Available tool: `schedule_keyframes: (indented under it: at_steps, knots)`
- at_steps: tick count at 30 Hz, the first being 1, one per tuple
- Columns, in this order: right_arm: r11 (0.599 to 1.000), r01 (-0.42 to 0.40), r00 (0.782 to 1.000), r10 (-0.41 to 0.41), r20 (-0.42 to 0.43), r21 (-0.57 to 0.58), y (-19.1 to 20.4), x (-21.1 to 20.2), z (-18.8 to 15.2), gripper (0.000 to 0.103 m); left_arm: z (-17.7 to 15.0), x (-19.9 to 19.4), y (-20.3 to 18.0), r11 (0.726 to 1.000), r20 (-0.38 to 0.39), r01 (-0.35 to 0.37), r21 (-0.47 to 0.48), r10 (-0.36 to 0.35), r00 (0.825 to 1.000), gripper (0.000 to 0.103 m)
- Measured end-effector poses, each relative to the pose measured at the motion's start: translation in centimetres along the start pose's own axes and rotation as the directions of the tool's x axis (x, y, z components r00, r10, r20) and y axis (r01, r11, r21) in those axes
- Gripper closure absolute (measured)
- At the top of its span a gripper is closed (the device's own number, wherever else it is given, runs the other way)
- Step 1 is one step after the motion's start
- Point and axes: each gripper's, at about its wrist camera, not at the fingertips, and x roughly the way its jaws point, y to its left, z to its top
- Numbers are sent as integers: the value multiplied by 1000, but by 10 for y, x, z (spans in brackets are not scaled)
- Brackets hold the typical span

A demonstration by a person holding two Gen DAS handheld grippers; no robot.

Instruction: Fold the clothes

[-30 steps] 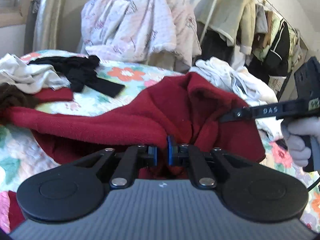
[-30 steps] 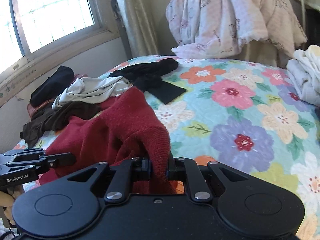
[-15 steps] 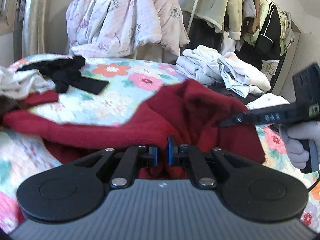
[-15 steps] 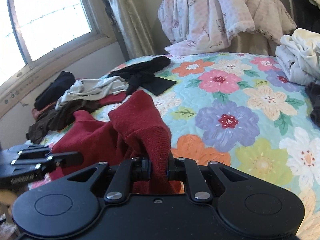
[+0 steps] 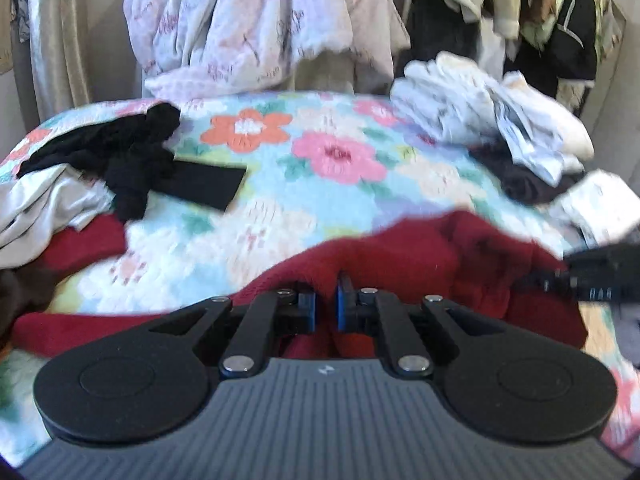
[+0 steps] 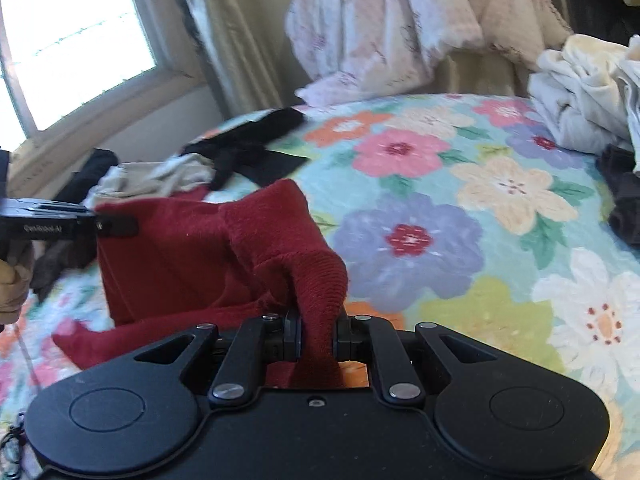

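A dark red knit garment [image 6: 180, 256] hangs stretched between two handheld grippers above a flower-print bedspread [image 6: 460, 208], its long axis running sideways from one gripper to the other. The left gripper [image 5: 325, 308] is clenched on one bunched edge; the right gripper [image 6: 318, 338] pinches a thick fold of the other. Beyond the garment, a black piece of clothing [image 5: 132, 156] lies on the bedspread, with a heap of white laundry [image 5: 480, 116] at the far right corner.
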Motion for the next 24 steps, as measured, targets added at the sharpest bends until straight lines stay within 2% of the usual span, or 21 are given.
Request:
schedule_keyframes:
  at_steps: [3, 5, 7, 9, 10, 11, 12, 13, 15, 17, 19, 20, 21, 24]
  knots:
    - [1000, 19, 1000, -19, -10, 21, -19, 14, 6, 88, 12, 28, -2, 997, 14, -66, -29, 67, 998, 91]
    - [999, 32, 999, -31, -41, 28, -31, 27, 9, 84, 17, 46, -6, 990, -51, -140, -14, 139, 989, 89]
    - [994, 106, 994, -105, -34, 31, -38, 30, 11, 72, 17, 48, -12, 983, -98, -182, 22, 183, 978, 80]
    - [987, 163, 987, -163, 5, 5, -33, 18, 10, 72, 13, 35, -18, 976, -96, -213, 51, 217, 971, 62]
    - [983, 182, 983, -182, 38, -11, -28, 8, 9, 70, 7, 21, -18, 970, -79, -240, 34, 242, 967, 57]
    - [986, 167, 984, -165, 64, -29, -21, -2, 7, 68, -2, 5, -15, 967, -65, -254, -18, 252, 965, 46]
    - [992, 119, 990, -115, 83, -51, -12, -12, 3, 64, -12, -11, -12, 961, -53, -266, -71, 263, 963, 42]
    - [995, 48, 995, -39, 97, -86, -1, -21, -2, 59, -26, -26, -8, 953, -47, -274, -127, 270, 962, 42]
    - [985, -39, 995, 55, 87, -170, 21, -22, -16, 54, -54, -55, 2, 928, -39, -289, -236, 288, 957, 42]
    - [960, -123, 987, 144, 67, -252, 43, -23, -31, 51, -83, -75, 6, 893, -67, -332, -304, 328, 942, 41]
    - [930, -164, 982, 185, 33, -329, 65, -12, -44, 50, -110, -90, 6, 864, -98, -370, -343, 358, 928, 40]
    - [913, -180, 980, 199, 14, -367, 77, -6, -51, 50, -122, -96, 5, 851, -113, -383, -359, 368, 923, 35]
    - [897, -192, 978, 210, 2, -398, 88, 0, -56, 50, -133, -98, 7, 838, -128, -387, -385, 366, 922, 31]
    - [845, -229, 969, 244, -33, -482, 118, 13, -69, 48, -159, -89, 20, 779, -158, -382, -497, 352, 923, 30]
